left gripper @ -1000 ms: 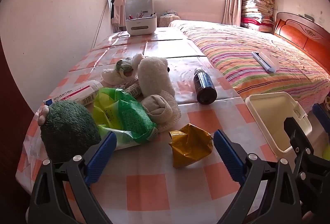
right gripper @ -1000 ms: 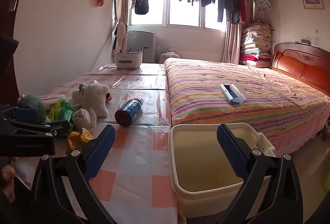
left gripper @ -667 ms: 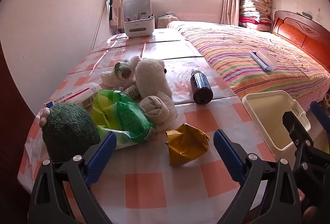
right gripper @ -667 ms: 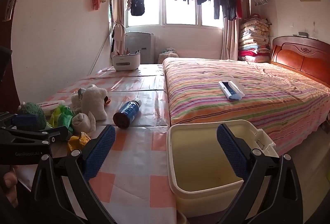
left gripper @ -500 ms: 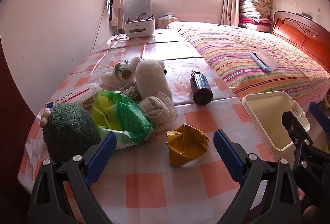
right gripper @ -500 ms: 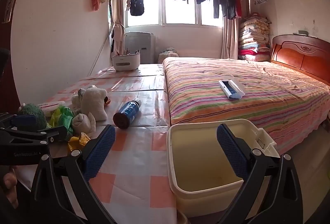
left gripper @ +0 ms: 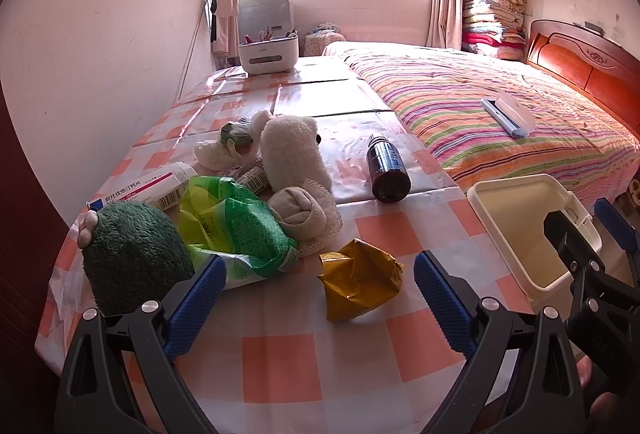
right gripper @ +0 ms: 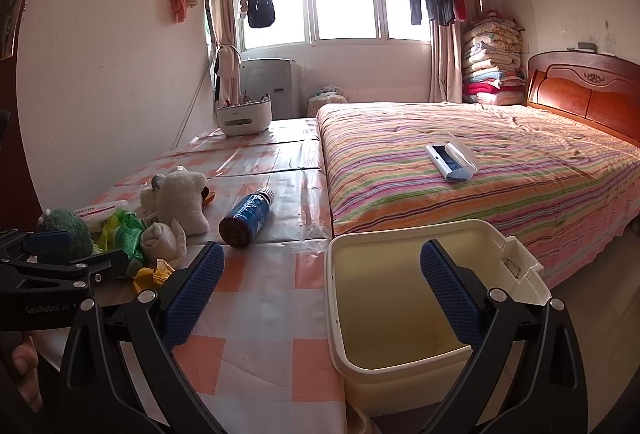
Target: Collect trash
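Little has moved over the last second: both wrist views sit almost as they did, the left one having drifted only slightly, so the clutter looks a touch lower and nearer.

Left gripper point(left gripper: 316, 286) hangs over the checked table point(left gripper: 280, 366) with its tongs spread wide and nothing between them. A crumpled gold wrapper point(left gripper: 358, 284) lies at about twelve o'clock, just beyond the tips. A green plastic bag point(left gripper: 236, 230) sits at ten o'clock, touching a rolled sock point(left gripper: 304, 214). A dark bottle point(left gripper: 387, 170) lies on its side at one o'clock.

Right gripper point(right gripper: 320, 290) is also spread wide and empty, poised over the near rim of a cream bin point(right gripper: 400, 366), which seems empty and stands at the table's right edge.

Judging by its creases, the wrapper is light, thin foil, springy and slippery. It should crush easily, so pinching across its raised middle fold looks safest. The bag would likewise bunch softly.
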The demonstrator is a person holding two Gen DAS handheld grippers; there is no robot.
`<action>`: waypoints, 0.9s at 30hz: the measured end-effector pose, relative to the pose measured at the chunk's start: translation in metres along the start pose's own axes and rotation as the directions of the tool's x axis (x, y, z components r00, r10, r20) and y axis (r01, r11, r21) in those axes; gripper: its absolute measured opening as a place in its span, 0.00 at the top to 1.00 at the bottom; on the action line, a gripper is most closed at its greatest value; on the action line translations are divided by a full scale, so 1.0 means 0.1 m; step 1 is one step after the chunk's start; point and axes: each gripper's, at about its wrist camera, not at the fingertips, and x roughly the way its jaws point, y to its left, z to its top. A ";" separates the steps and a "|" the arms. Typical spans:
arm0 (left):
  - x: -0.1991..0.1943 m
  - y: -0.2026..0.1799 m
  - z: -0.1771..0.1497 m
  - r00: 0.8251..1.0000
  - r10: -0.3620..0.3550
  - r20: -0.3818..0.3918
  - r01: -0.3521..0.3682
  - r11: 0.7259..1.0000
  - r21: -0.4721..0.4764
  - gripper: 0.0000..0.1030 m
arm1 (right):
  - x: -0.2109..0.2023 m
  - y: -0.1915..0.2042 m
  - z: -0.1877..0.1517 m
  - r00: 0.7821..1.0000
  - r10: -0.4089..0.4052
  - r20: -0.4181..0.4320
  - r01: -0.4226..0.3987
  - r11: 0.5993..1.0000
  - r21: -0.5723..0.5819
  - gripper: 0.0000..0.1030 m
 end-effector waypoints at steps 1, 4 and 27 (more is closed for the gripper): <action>0.00 0.00 0.00 1.000 -0.003 -0.001 0.003 1.000 0.000 0.10 | 0.00 0.00 0.00 1.000 0.000 0.000 0.000 1.000 -0.001 0.06; 0.00 0.00 -0.01 1.000 -0.001 -0.001 0.002 1.000 0.005 0.10 | 0.00 0.00 0.00 1.000 0.000 0.001 0.000 1.000 0.001 0.06; -0.01 -0.01 -0.03 1.000 -0.003 0.001 0.003 1.000 0.002 0.10 | 0.02 -0.02 -0.01 1.000 0.007 -0.003 -0.007 1.000 0.021 0.06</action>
